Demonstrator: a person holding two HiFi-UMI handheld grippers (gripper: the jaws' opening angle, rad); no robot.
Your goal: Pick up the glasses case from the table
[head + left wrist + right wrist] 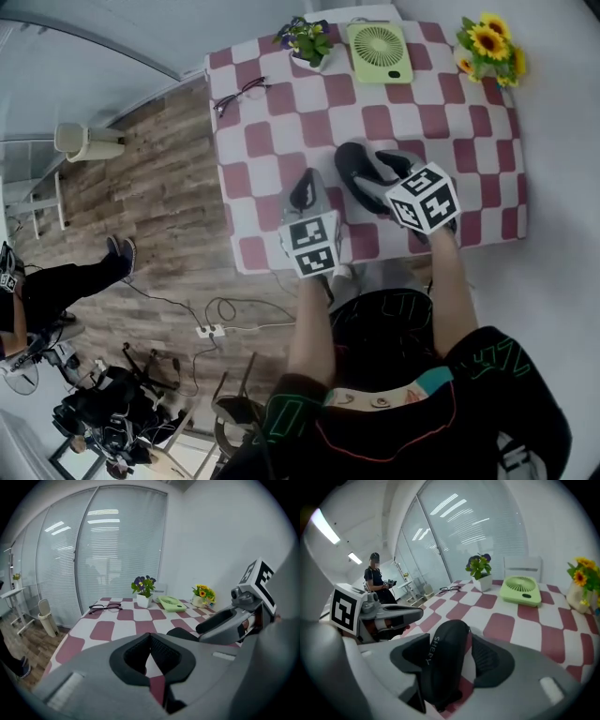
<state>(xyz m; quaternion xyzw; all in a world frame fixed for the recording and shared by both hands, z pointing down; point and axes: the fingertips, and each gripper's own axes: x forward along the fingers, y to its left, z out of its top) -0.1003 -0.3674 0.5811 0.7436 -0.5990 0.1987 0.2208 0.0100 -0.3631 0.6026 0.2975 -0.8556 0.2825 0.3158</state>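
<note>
**Right gripper astride the glasses case (443, 663), left gripper closed beside it**

The tabletop (281, 122), covered in a red-and-white checked cloth, carries everything. The dark glasses case lies on it close to the edge nearest the person.

The right gripper (452, 641) reaches down over the case with its jaws spread wide. The case sits lengthwise between them, and a sliver of cloth shows between it and the right pad, so it is straddled rather than clamped. White lettering reading "SHERY" runs along the case's side.

The left gripper (150, 637) hangs over the cloth just left of the case, apart from it, its jaw tips together and nothing between the pads.

A light green fan (379, 52) lies flat well beyond the case, at the far edge. A pot of sunflowers (489, 47) stands beyond the case and to its right. A small potted plant (307, 42) stands beyond the case and a little left. A pair of dark-framed glasses (241, 95) lies well to the case's left and beyond it.
</note>
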